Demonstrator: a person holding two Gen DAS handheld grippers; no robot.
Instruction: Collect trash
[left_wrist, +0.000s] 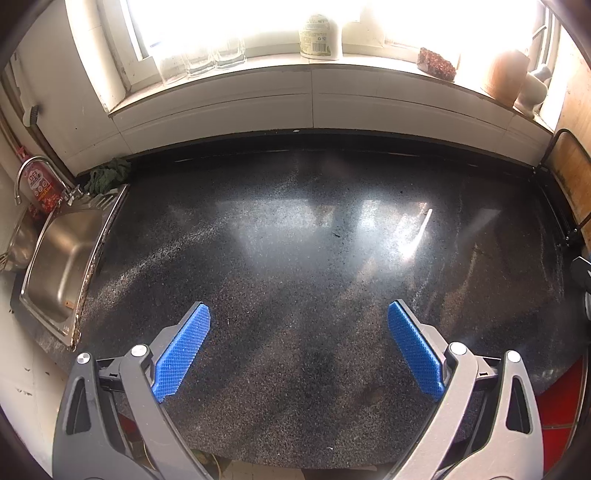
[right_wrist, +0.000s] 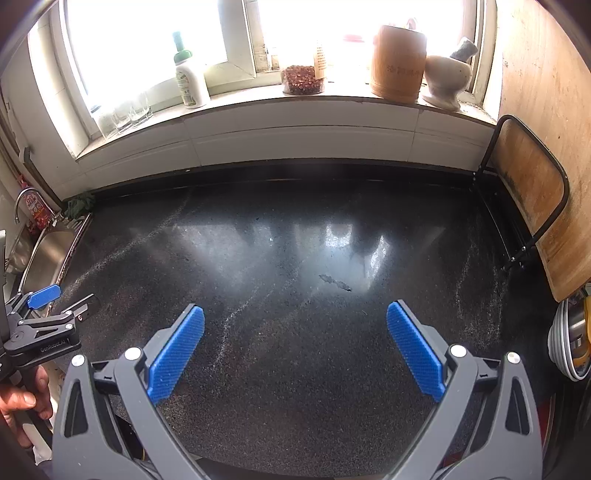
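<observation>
Two fisheye views look down over a dark speckled stone kitchen countertop (left_wrist: 295, 266) under a bright window. The left gripper (left_wrist: 298, 314), grey-armed with blue ribbed pads, has its jaws spread wide with nothing between them, only bare counter. The right gripper (right_wrist: 295, 317), of the same build, is likewise spread wide and holds nothing. In the right wrist view the left gripper shows again at the far left edge, held by a hand (right_wrist: 22, 397), one blue pad visible. The only candidate for trash on the counter is a small dark elongated scrap (right_wrist: 335, 282), lying flat near the middle of the surface, ahead of the right gripper's open jaws and slightly right of centre; its long axis runs diagonally, from upper left toward lower right in that view (what it is made of cannot be told). The left wrist view shows a tiny dark fleck (left_wrist: 335, 235) at mid-counter, too small to identify. A stainless steel sink (left_wrist: 62, 266) with a curved chrome faucet (left_wrist: 33, 177) sits at the counter's left end, a crumpled green cloth (left_wrist: 109, 176) beside its back corner. On the white windowsill stand a white plastic bottle with a green cap (right_wrist: 190, 79), a wooden cylindrical holder (right_wrist: 398, 62) and a pale stone mortar with pestle (right_wrist: 447, 79). A wooden cutting board (right_wrist: 524, 184) leans in a black wire rack at the right.
</observation>
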